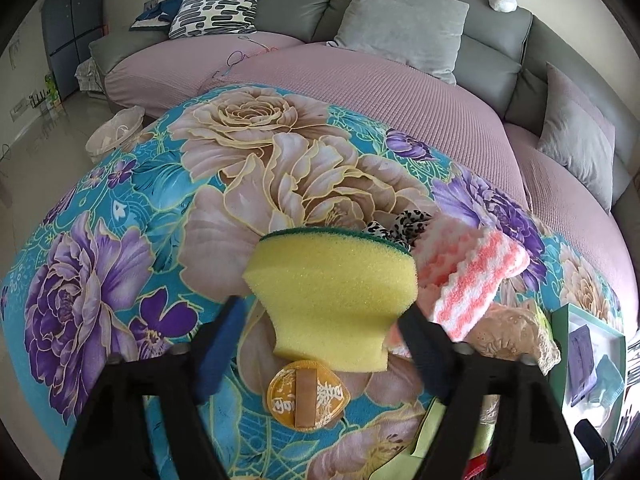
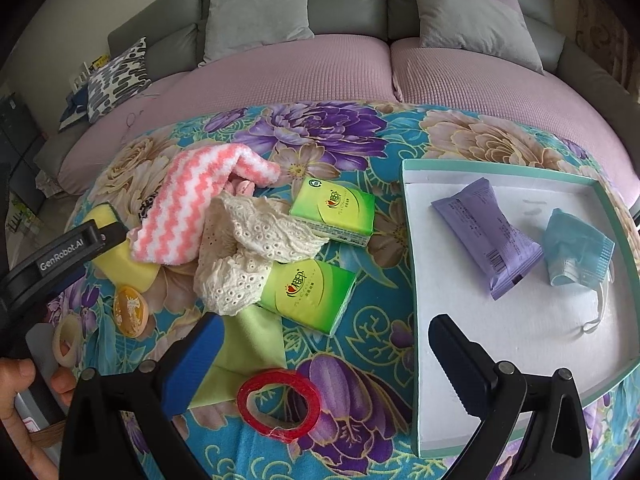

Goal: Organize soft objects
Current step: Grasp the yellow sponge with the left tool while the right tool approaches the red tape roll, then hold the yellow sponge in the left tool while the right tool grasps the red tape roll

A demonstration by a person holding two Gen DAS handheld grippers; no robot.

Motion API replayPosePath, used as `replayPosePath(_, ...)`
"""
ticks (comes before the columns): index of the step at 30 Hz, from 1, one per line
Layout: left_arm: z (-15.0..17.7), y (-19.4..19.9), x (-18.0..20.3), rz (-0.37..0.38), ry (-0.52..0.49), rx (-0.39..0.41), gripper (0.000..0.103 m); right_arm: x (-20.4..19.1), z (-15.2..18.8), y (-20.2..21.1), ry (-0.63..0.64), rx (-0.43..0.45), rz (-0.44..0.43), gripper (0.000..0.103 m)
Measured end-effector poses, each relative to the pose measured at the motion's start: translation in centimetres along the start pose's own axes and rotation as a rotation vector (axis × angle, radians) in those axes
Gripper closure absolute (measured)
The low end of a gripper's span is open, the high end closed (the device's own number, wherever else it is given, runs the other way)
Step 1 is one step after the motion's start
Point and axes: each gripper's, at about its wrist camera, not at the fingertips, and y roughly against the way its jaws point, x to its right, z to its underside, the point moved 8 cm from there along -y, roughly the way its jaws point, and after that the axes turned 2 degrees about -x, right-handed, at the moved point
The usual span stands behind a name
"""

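My left claw point(image 1: 320, 328) straddles the yellow sponge point(image 1: 332, 300) at frame centre, fingers spread and not clearly pinching. Right claw point(image 2: 324, 344) gapes empty; the white tray point(image 2: 520, 320) at right holds a purple pack point(image 2: 486, 236) and a blue pouch point(image 2: 576, 252).

"GenRobot.AI" on the left gripper point(image 2: 116, 216)'s black arm.

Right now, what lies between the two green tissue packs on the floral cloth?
In the right wrist view, the cream lace cloth lies between the two green tissue packs, overlapping both.
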Motion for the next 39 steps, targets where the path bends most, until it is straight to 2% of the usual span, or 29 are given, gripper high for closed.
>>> replayPosePath(3, 0.0, 0.0, 0.1, 0.004, -0.002, -0.001, 0.03, 0.0, -0.1, -0.1, -0.002, 0.003, -0.001, 0.0)
replayPosePath(6, -0.1, 0.2, 0.2, 0.004, -0.002, 0.006, 0.039, 0.0, -0.1, -0.1, -0.002, 0.006, -0.004, 0.0)
replayPosePath(23, -0.1, 0.5, 0.0, 0.013, 0.008, 0.007, 0.045, -0.1, 0.2, -0.5, 0.004, -0.011, -0.008, 0.0)
replayPosePath(39, -1.0, 3.8, -0.4, 0.03, 0.032, 0.058, 0.045, -0.3, 0.9, -0.8, 0.025, -0.034, -0.027, 0.0)
